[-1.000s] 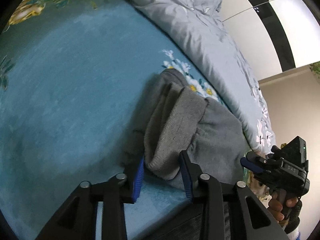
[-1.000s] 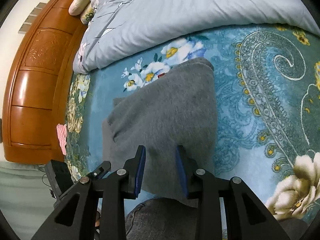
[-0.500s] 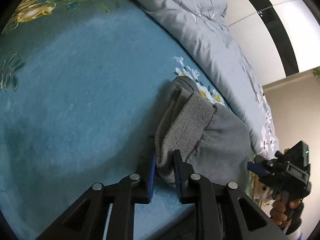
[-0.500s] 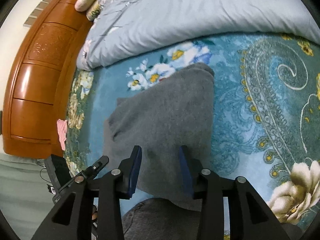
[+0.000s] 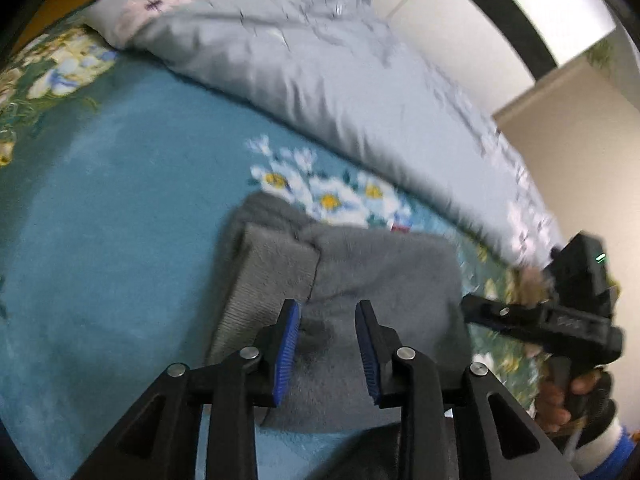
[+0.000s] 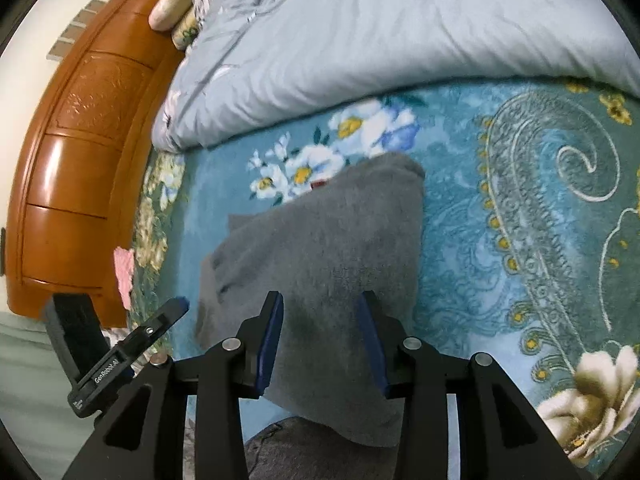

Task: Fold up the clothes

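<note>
Teal floral bedspread [image 6: 500, 240] spread wide, pale quilt [image 6: 380, 48] bunched along its far edge. Grey folded garment [image 6: 320, 248] lying flat mid-bedspread, just short of the quilt. Left gripper [image 5: 326, 344] over the garment's near end, jaws apart, holding nothing. Right gripper [image 6: 320, 336] likewise parted and empty above it.

Teal floral bedspread [image 6: 500, 220], grey quilt [image 6: 380, 28], carved wooden headboard [image 6: 80, 152], pale walls [image 5: 580, 152]
</note>
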The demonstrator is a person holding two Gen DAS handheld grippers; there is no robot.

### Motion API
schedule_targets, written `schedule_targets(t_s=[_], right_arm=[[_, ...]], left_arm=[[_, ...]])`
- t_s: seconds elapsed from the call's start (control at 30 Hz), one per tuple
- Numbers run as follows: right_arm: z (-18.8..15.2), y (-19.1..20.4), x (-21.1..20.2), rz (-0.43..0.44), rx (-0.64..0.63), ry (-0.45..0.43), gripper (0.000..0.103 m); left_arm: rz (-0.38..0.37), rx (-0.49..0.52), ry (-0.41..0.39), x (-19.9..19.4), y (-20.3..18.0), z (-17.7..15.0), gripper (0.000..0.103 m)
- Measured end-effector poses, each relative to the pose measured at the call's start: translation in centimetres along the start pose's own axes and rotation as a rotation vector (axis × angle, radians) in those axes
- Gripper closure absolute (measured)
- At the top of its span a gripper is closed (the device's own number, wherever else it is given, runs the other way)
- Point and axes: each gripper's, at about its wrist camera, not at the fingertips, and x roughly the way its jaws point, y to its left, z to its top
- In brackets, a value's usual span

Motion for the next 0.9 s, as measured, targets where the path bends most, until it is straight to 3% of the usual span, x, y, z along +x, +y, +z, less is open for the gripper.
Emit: schedule_targets(t_s=[0.1, 0.33, 0.43, 0.5, 0.6, 0.7, 0.8, 0.9], right_arm=[[0.3, -0.6, 0.2, 0.011, 0.012, 0.002, 0.062], [0.9, -1.6, 1.7, 0.01, 0.028, 0.032, 0.062], [0.9, -1.8, 2.0, 0.014, 0.021, 0.038, 0.061], [0.7, -1.6, 1.8, 0.029, -0.004, 0.029, 0.057], [0.3, -1.1, 1.4, 0.039, -0.048, 0.013, 0.05], [0.0, -0.7, 1.0, 0.029, -0.073, -0.005, 0.048], [-0.4, -0.4, 0.0, 0.033, -0.093, -0.025, 0.045], [-1.1, -0.3, -1.5, 0.028, -0.144, -0.055, 0.032]], left_arm=[[0.004, -0.033, 0.045, 2.0, 0.7, -0.6, 0.07], [-0.049, -0.057, 0.041, 2.7, 1.3, -0.8, 0.065], [-0.073, -0.063, 0.038, 3.0, 1.5, -0.8, 0.05], [-0.083, -0.043, 0.034, 3.2, 1.0, -0.9, 0.032], [-0.072, 0.018, 0.036, 3.4, -0.4, -1.0, 0.02], [-0.03, 0.078, 0.049, 3.2, -1.7, -0.9, 0.02], [-0.043, 0.089, -0.006, 0.9, -1.9, -0.8, 0.02], [-0.035, 0.056, -0.06, -1.3, -0.2, -0.6, 0.019]])
